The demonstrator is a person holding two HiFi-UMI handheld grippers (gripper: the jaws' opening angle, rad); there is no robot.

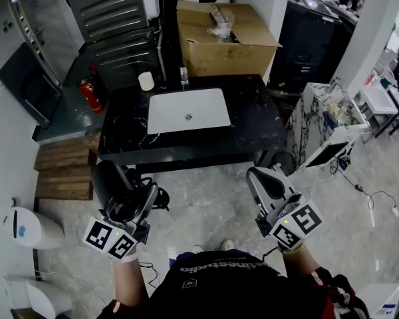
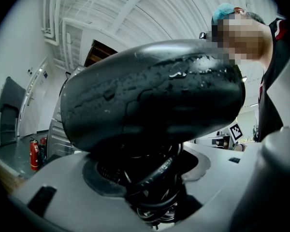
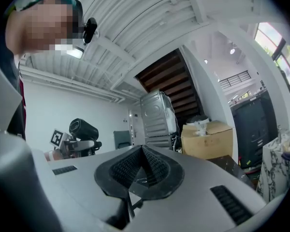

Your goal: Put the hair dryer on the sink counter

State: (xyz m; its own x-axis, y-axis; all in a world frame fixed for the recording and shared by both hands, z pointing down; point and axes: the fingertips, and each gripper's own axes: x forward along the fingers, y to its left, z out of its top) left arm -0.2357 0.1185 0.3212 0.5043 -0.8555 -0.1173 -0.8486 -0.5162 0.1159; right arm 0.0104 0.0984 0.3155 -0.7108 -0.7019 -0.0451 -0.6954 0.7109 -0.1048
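black marble counter (image 1: 253, 121), white sink (image 1: 169, 111), pale stone floor (image 1: 213, 205)

A black marbled counter (image 1: 120, 135) with a white inset sink (image 1: 186, 110) stands on a pale stone-tiled floor (image 1: 213, 201). Beyond it, on the far side, are an open cardboard box (image 1: 219, 45) and a grey ribbed metal cabinet (image 1: 113, 15). A red fire extinguisher (image 1: 90, 93) stands at the far left, with wooden steps (image 1: 63, 171) nearer. Overhead is a white ribbed ceiling (image 3: 150, 13).
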